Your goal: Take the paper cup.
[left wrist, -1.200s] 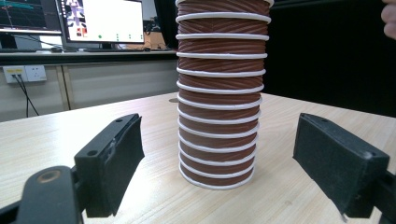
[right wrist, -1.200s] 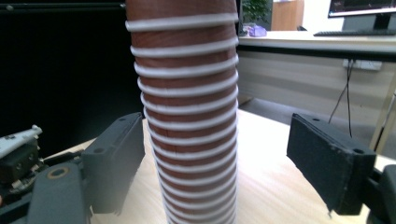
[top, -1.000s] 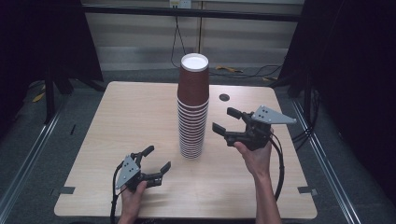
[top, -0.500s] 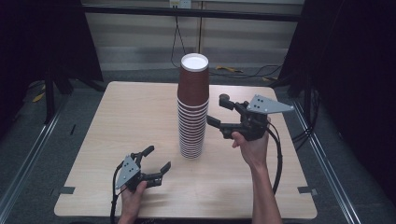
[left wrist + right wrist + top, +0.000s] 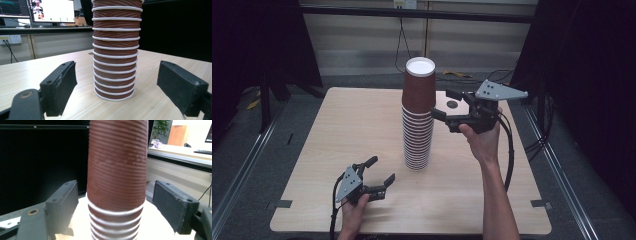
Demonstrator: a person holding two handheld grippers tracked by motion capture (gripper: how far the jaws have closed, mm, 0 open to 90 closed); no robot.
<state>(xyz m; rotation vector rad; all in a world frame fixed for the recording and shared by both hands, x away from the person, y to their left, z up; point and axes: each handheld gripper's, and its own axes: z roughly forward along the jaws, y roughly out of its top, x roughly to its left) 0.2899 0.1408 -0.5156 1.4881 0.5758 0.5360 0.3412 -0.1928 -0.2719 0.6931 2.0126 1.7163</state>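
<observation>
A tall stack of brown ribbed paper cups (image 5: 417,130) with white rims stands upside down at the middle of the wooden table (image 5: 337,130). Its topmost cup (image 5: 419,90) shows a white base. My right gripper (image 5: 441,102) is raised beside that cup, on its right, open. In the right gripper view its jaws (image 5: 116,187) stand on either side of the top cup (image 5: 116,167) without touching it. My left gripper (image 5: 382,169) rests low near the table's front edge, open and empty. In the left gripper view it (image 5: 117,67) faces the stack's lower part (image 5: 115,55) from some way off.
A small dark round mark (image 5: 452,104) lies on the table behind the right gripper. Metal rails (image 5: 242,170) run along the floor on both sides. Dark curtains close off the sides. A desk with monitors (image 5: 50,11) shows in the left gripper view.
The right hand has lifted its gripper from mid-stack height up to the top cup and brought it closer to the stack. The left gripper has stayed in place.
</observation>
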